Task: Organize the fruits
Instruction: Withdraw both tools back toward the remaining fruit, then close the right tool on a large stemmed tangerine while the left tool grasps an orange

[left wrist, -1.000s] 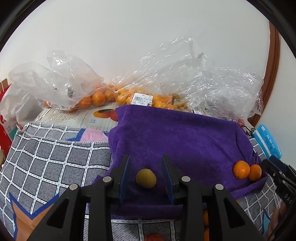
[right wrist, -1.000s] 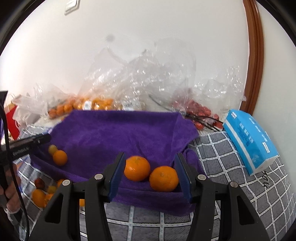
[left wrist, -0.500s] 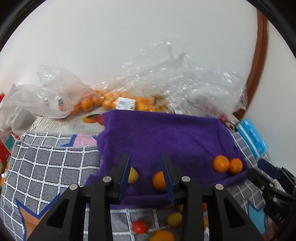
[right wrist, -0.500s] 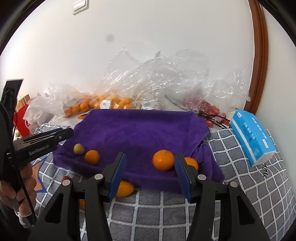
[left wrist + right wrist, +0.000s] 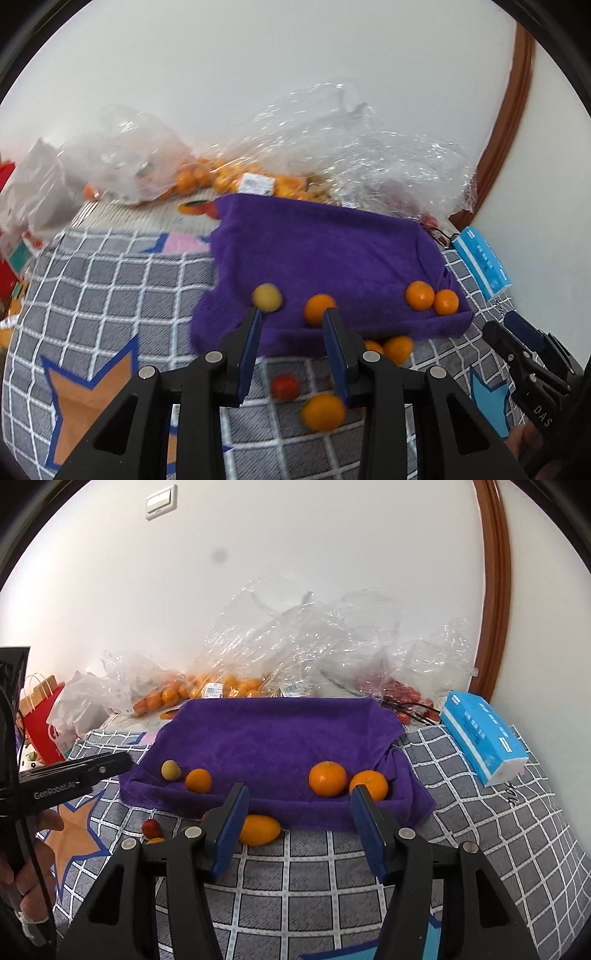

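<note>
A purple towel [image 5: 277, 738] lies on the checked cloth [image 5: 314, 878]. On its front strip rest a yellow-green fruit [image 5: 171, 770], a small orange [image 5: 198, 780] and two larger oranges [image 5: 327, 778] side by side at the right. My right gripper [image 5: 300, 792] hovers before the towel's front edge, its jaws opening with nothing between them. My left gripper [image 5: 291, 319] stands open and empty, its tips just short of the yellow-green fruit [image 5: 266, 297] and the small orange [image 5: 318, 308]. Loose fruit lies off the towel: an oval orange one [image 5: 258, 829] and a red one [image 5: 151, 827].
Clear plastic bags [image 5: 295, 646] with oranges and red fruit pile against the wall behind the towel. A blue tissue pack [image 5: 484, 734] lies at the right and a red paper bag [image 5: 40, 723] at the far left. A hand [image 5: 26, 875] holds the left gripper.
Both grippers have drawn back and up from the towel, so the loose fruit in front of it now shows. The right jaws stand slightly wider.
</note>
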The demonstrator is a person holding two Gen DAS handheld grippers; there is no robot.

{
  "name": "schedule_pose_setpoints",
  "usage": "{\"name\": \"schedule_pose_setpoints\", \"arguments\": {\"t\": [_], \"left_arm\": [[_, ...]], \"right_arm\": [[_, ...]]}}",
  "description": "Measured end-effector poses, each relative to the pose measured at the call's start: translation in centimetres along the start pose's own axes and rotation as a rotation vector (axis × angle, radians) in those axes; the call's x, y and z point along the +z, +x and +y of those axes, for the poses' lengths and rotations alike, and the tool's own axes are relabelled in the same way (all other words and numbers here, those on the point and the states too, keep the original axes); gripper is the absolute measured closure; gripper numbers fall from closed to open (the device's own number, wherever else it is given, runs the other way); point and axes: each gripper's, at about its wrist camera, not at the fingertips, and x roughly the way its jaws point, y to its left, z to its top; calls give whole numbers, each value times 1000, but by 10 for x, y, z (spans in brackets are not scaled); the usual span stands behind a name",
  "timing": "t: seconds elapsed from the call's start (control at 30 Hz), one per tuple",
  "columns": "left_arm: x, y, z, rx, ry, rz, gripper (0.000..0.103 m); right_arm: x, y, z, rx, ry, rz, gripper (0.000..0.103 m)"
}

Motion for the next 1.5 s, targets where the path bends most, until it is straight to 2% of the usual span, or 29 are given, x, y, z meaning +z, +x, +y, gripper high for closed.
{"name": "schedule_pose_setpoints", "arguments": {"t": [0.3, 0.43, 0.67, 1.03, 1.23, 1.3, 1.5], "left_arm": [[-25, -7, 34, 1, -39, 46, 70], [-40, -1, 46, 10, -47, 77, 70], [-57, 11, 59, 15, -65, 110, 60], [-65, 19, 72, -16, -81, 98, 59], [-66, 19, 74, -28, -87, 89, 59], [-66, 18, 71, -36, -72, 87, 59], [-67, 9, 47, -67, -7, 96, 59]], "right_arm": [[-18, 8, 13, 44, 15, 83, 46], [-29, 19, 22, 83, 21, 127, 50], [-44, 37, 49, 153, -15, 165, 50], [-49, 69, 68, 155, -56, 224, 50], [-53, 86, 74, 143, -68, 265, 52], [-53, 83, 75, 161, -76, 258, 59], [-56, 64, 61, 162, -77, 227, 59]]}}
